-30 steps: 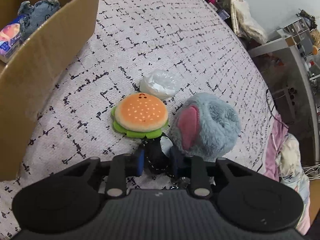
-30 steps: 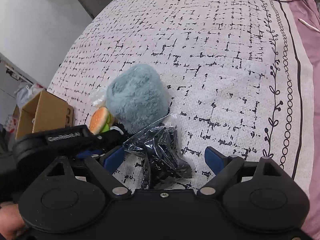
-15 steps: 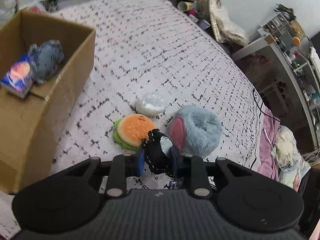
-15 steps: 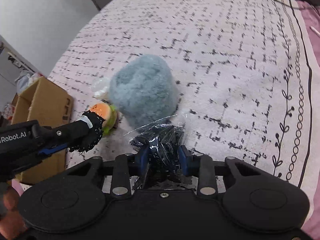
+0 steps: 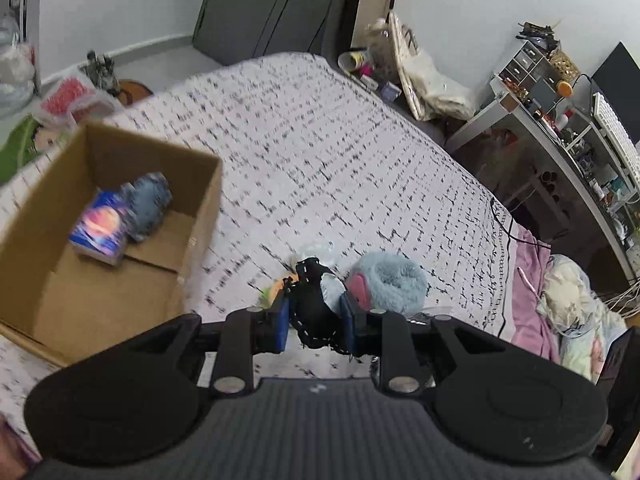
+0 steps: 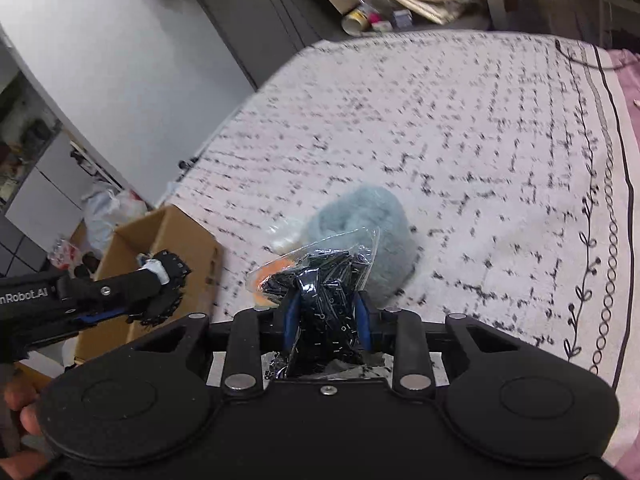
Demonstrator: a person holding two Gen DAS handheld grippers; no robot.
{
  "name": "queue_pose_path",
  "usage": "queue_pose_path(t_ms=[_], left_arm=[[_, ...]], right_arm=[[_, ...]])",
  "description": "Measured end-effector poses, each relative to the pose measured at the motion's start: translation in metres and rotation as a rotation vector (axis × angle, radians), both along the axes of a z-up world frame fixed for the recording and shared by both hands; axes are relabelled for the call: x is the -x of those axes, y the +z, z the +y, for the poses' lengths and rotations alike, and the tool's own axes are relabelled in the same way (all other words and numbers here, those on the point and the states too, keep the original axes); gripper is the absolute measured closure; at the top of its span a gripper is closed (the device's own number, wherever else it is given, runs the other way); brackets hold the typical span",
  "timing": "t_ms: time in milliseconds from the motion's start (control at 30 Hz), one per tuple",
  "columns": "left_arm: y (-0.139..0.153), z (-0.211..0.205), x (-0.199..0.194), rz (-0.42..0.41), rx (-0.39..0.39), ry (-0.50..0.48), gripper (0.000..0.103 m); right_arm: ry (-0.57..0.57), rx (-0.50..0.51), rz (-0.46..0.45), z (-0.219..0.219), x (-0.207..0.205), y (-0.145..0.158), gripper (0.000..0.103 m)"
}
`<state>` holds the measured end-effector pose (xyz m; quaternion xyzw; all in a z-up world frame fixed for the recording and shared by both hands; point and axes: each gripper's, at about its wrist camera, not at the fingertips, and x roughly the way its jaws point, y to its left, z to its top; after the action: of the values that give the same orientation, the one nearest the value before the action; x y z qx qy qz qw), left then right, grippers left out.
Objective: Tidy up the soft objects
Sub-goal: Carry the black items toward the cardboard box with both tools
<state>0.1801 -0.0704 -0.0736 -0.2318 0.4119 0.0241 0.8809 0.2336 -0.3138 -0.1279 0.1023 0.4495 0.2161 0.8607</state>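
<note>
The bed fills most of both views, its white cover crossed with black dashes, and a pink sheet shows past its edge at about 3 o'clock in my left view. The cardboard box sits open on the bed at 9 o'clock in the left view, and inside it lie a blue packet and, touching it on the far side, a grey-blue soft toy. In the right view the same box is at 9 o'clock, with my left gripper reaching across in front of it. A fluffy blue plush with a pink patch rests on the cover just beyond my left fingers, at 1 o'clock from them. The burger toy peeks out orange and green just beside my left fingertip, mostly hidden. My left gripper is pinching a small black chained pouch, lifted clear of the cover. My right gripper is pressed onto a clear bag of black bits, held up in front of the blue plush.
</note>
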Motion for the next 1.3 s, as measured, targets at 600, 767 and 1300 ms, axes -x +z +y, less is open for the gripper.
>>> queue_pose_path(t_ms=[600, 767, 1300], left_arm=[[0.041, 0.038, 0.034, -0.051, -0.13, 0.022, 0.078], [0.046, 0.051, 0.045, -0.058, -0.138, 0.034, 0.077], [0.049, 0.101, 0.064, -0.08, -0.129, 0.054, 0.077]], right_arm=[[-0.013, -0.049, -0.216, 0.02, 0.037, 0.04, 0.075], [-0.007, -0.07, -0.269, 0.032, 0.049, 0.048, 0.075], [0.012, -0.089, -0.34, 0.062, 0.065, 0.054, 0.075]])
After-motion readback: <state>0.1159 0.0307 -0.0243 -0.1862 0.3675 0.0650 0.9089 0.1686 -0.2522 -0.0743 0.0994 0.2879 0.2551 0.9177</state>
